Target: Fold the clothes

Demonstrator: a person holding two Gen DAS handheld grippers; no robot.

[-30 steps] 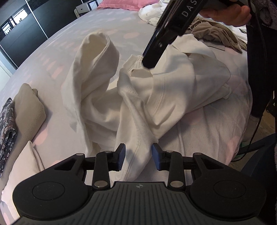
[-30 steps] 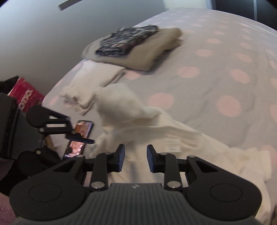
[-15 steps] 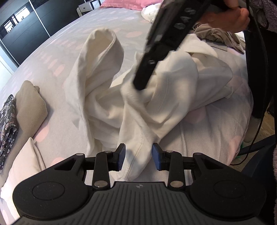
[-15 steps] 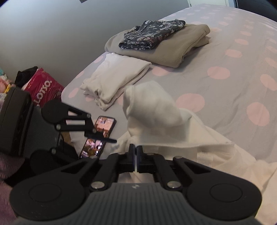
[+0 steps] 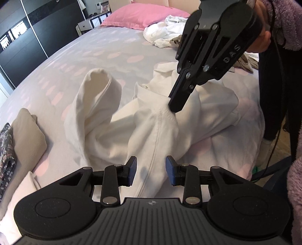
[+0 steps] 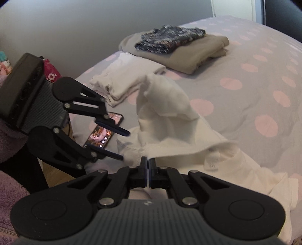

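Observation:
A crumpled cream-white garment [image 5: 151, 120] lies on the grey bed with pink dots [image 5: 113, 47]. My right gripper [image 5: 174, 106] is shut on a fold of the garment and lifts it into a peak; in the right wrist view its jaws [image 6: 147, 169] pinch the cloth [image 6: 169, 116]. My left gripper [image 5: 151, 172] is open, low over the garment's near edge, with a strip of cloth between its pads but not pinched. It also shows in the right wrist view [image 6: 120, 143], open beside the garment.
Folded clothes lie at the bed's edge: a beige stack [image 6: 198, 52] with a dark patterned item [image 6: 169, 37] on top and a white folded piece [image 6: 124, 81]. A phone [image 6: 103, 132] lies near them. Unfolded laundry [image 5: 166, 32] and a pink pillow [image 5: 143, 17] are farther up.
My right gripper closed on the garment and has pulled the pinched fold up. The left gripper stayed open near the garment's near edge.

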